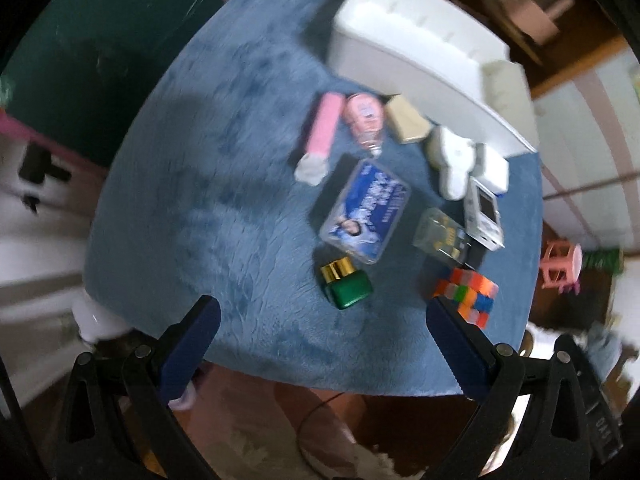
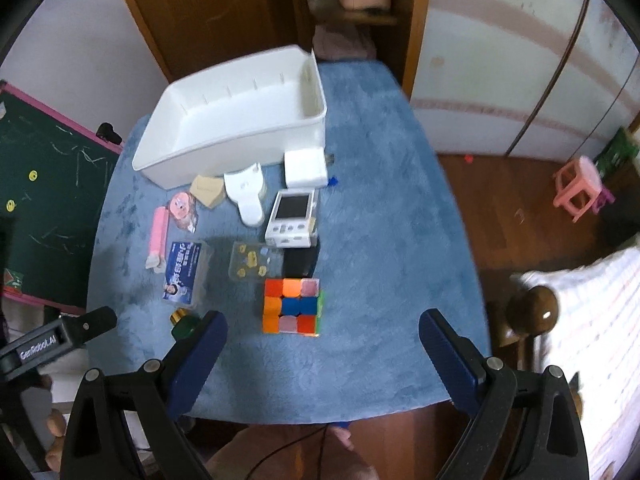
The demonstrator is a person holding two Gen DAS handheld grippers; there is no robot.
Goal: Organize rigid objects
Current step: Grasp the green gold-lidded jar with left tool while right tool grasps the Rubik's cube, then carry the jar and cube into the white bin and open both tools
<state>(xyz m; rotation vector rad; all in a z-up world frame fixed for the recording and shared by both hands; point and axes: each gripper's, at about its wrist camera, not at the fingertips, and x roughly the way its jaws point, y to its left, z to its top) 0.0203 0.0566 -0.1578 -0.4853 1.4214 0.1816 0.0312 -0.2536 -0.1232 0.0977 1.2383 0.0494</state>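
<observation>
The one clear piece of lettering is "GenRobot.AI", printed in white on the black body of the left claw (image 2: 60,336), which shows at the near left edge of the right wrist view. The blue-labelled clear box (image 2: 185,273) on the worktop (image 2: 380,240) carries white characters and a small portrait, but the print is too blurred to read in either view. A black part (image 1: 600,426) at the near right of the left wrist view bears pale letters that cannot be made out.
</observation>
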